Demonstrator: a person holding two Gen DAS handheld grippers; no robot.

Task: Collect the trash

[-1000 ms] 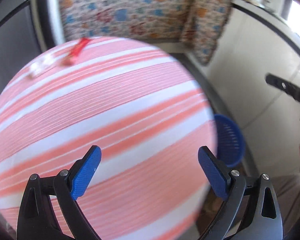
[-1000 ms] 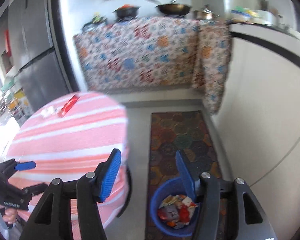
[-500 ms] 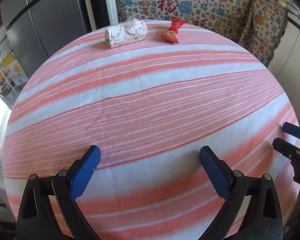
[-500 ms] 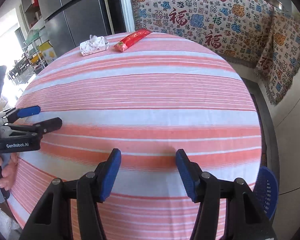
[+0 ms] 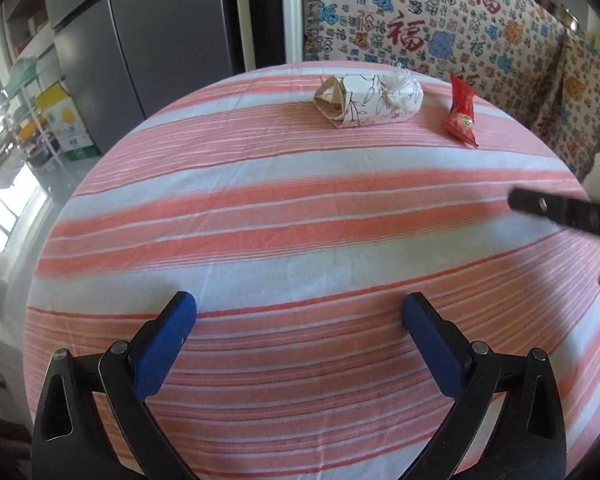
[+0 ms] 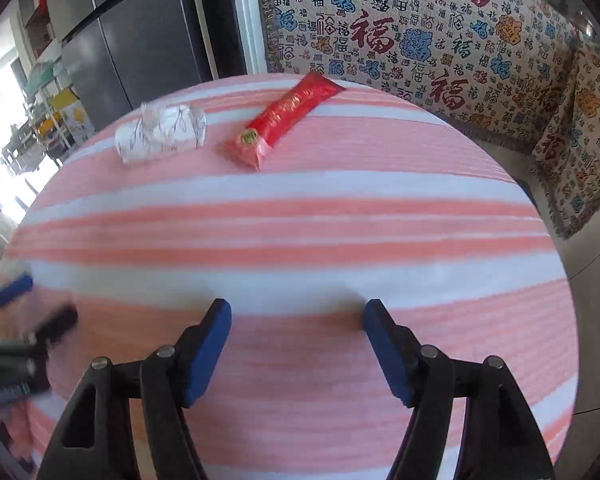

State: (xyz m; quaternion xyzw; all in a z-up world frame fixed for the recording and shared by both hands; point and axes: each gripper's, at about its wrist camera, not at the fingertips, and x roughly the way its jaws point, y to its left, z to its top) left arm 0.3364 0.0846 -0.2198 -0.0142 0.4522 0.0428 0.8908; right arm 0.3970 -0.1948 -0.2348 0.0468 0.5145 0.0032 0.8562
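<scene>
On the far side of the worktop [image 6: 300, 280] I see a red snack wrapper [image 6: 284, 120] beside a white tissue pack [image 6: 160, 134]. Both look light, soft and crinkly, so I would pinch each across its middle. My left tool [image 5: 300, 312] is spread wide and empty; my right tool [image 6: 296, 316] is opening, nothing between.

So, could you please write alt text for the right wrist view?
Red snack wrapper and a white floral tissue pack lie apart at the far side of a round table with a pink-striped cloth. The right gripper hangs over the near edge, jaws opening, nothing between them.

Matt woven cloth tablecloth [image 5: 300, 216]; glossy plastic red wrapper [image 6: 288, 120].
</scene>
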